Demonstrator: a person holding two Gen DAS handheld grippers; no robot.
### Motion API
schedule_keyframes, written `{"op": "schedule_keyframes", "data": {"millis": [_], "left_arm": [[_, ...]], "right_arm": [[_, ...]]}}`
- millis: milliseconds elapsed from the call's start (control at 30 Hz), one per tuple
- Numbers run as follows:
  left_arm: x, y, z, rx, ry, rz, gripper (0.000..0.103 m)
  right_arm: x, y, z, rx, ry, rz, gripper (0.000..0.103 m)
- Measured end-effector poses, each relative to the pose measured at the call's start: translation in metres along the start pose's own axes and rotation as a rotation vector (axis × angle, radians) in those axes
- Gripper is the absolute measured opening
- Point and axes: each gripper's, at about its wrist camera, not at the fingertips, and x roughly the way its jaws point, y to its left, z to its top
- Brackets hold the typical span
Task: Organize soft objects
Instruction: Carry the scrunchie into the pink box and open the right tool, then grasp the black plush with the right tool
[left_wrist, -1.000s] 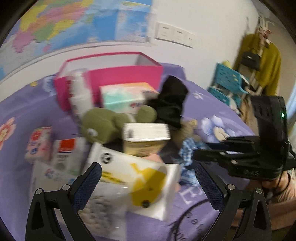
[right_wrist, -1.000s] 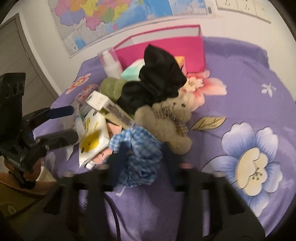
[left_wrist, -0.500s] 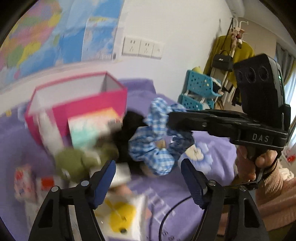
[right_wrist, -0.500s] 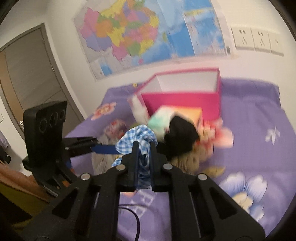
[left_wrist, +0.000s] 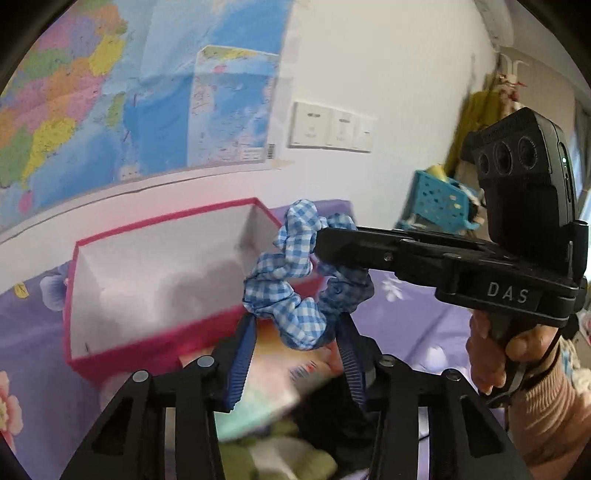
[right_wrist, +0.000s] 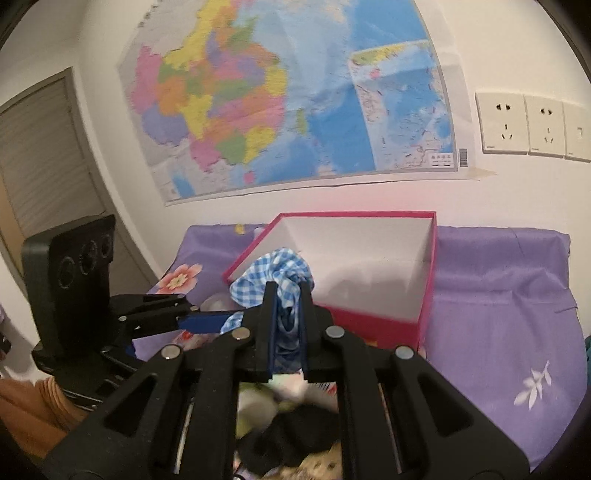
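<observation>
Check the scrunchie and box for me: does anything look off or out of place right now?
Nothing damaged or spilled. The scrunchie hangs in the air, clamped in the right gripper, while the left gripper has been closing around its lower loop. The box sits upright and looks empty.

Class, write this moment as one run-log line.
scrunchie: held in air | right gripper: shut on scrunchie | left gripper: jaws just closing around it | pink box: open behind

Both wrist cameras look slightly downward, close, sharing the pink box (left_wrist: 155, 295), somewhat blurred.
</observation>
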Motion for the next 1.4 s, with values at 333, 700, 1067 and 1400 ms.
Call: {"op": "schedule_keyframes", "data": {"millis": [333, 700, 1067, 1400], "left_arm": [[0.049, 0.030, 0.028, -0.056, 0.086, 0.042, 0.040], [0.064, 0.053, 0.021, -0.128, 0.130, 0.095, 0.041], [0.002, 0.041, -0.007, -0.108, 0.033, 0.078, 0.046], [-0.041, -0.002, -0.053, -0.012, 0.001, 0.047, 0.058]], "right_arm": [[0.063, -0.047, 0.028, 0.102, 0.062, -0.029, 0.012], [0.095, -0.083, 0.021, 0.184, 0.145, -0.138, 0.045], [0.008, -0.053, -0.007, 0.115, 0.083, -0.038, 0.049], [-0.052, -0.003, -0.072, 0.055, 0.125, 0.060, 0.063]]}}
